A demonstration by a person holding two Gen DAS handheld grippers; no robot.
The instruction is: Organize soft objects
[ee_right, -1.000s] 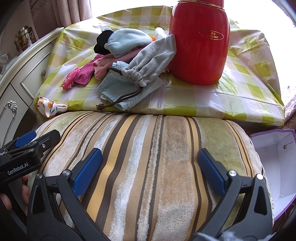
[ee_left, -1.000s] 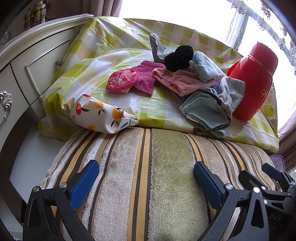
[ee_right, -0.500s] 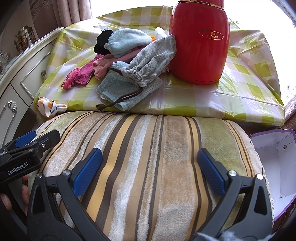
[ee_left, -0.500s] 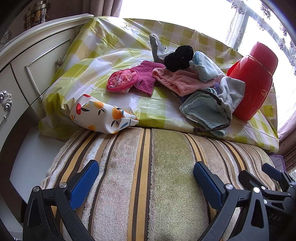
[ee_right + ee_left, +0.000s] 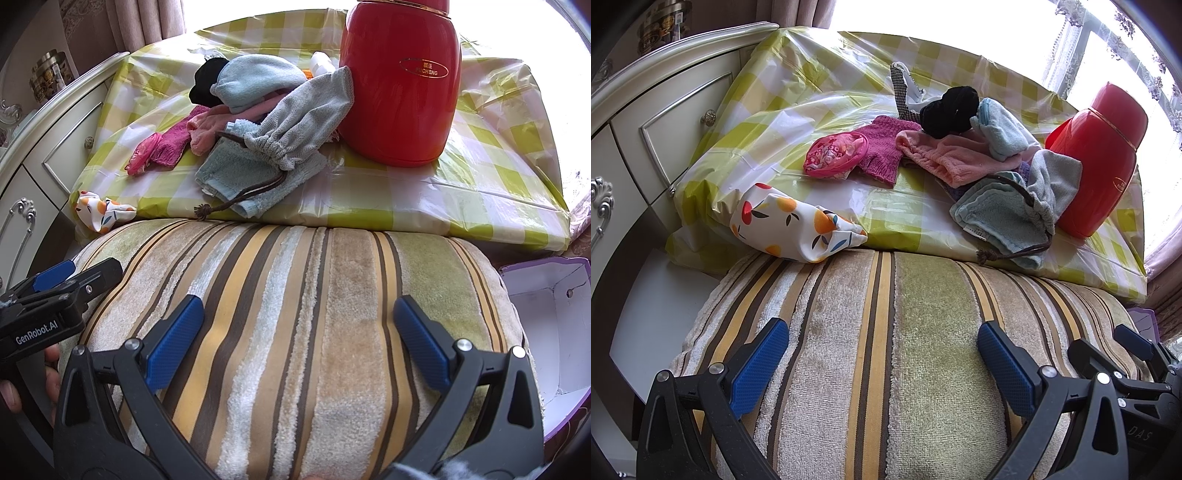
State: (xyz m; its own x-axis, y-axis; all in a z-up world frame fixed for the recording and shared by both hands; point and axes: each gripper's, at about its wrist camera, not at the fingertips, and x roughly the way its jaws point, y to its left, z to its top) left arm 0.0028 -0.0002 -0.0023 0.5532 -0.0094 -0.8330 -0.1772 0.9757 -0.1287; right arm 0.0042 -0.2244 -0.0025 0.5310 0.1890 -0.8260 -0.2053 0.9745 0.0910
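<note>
Nothing has moved since 1 s ago; both my grippers sit where they were. The big striped cushion (image 5: 295,314) lies right under them. My right gripper (image 5: 297,338) is wide open w/ nothing in it, and so is my left gripper (image 5: 882,356). Past the cushion is the checked table cover (image 5: 798,110). The red flask (image 5: 400,81) stands on it, right beside the soft pile. In the pile: gray drawstring bag (image 5: 303,114) on the blue towel (image 5: 993,218), pink cloth (image 5: 945,158), black cloth (image 5: 947,110). The fruit-print pouch (image 5: 790,229) sits at the cushion's left corner. The cushion is between me and all of it.
</note>
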